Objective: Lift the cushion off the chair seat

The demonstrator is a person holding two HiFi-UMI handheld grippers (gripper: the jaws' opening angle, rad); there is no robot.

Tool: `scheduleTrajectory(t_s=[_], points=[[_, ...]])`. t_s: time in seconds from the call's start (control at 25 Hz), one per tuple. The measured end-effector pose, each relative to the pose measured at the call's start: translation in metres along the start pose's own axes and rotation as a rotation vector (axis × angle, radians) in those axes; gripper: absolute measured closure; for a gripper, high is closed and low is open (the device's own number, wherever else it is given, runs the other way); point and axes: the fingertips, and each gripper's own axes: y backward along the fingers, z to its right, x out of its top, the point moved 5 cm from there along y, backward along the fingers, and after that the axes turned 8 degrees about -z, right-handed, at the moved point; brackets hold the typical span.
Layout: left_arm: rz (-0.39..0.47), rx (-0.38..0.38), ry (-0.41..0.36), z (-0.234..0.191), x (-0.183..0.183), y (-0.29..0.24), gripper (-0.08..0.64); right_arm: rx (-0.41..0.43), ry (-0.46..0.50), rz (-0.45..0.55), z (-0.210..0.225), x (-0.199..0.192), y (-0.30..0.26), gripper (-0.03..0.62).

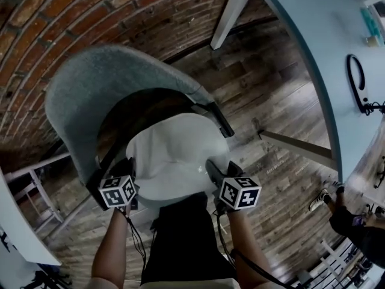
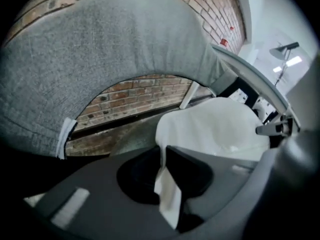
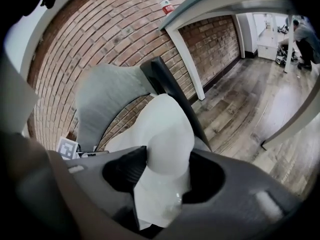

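Cushion point(image 1: 171, 155) spans between left claw point(image 1: 128, 165) and right claw point(image 1: 213, 171), each pinching one edge.

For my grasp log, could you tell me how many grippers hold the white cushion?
2: the left gripper pinches the cushion at its left edge, the right gripper at its right.

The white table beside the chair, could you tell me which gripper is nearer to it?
Right. The right gripper, shut on one edge of the cushion, is on the side toward the table; the left gripper grips the opposite edge, beside the grey backrest.
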Motion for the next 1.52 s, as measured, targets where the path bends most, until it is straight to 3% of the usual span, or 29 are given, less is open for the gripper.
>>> scheduleTrajectory(t_s=[0.4, 0.96, 1.2, 1.52], points=[[0.082, 0.040, 0.008, 0.045, 0.023, 0.108, 0.529, 0.049, 0.098, 0.038, -0.052, 0.033, 0.099, 0.461], [0.335, 0.141, 0.004, 0.097, 0.081, 0.328, 0.529, 0.152, 0.308, 0.158, -0.164, 0.113, 0.259, 0.466], [0.441, 0.153, 0.024, 0.120, 0.089, 0.392, 0.529, 0.165, 0.382, 0.224, -0.199, 0.132, 0.314, 0.468], [0.567, 0.186, -0.034, 0.143, 0.113, 0.451, 0.529, 0.193, 0.428, 0.319, -0.223, 0.157, 0.364, 0.468]])
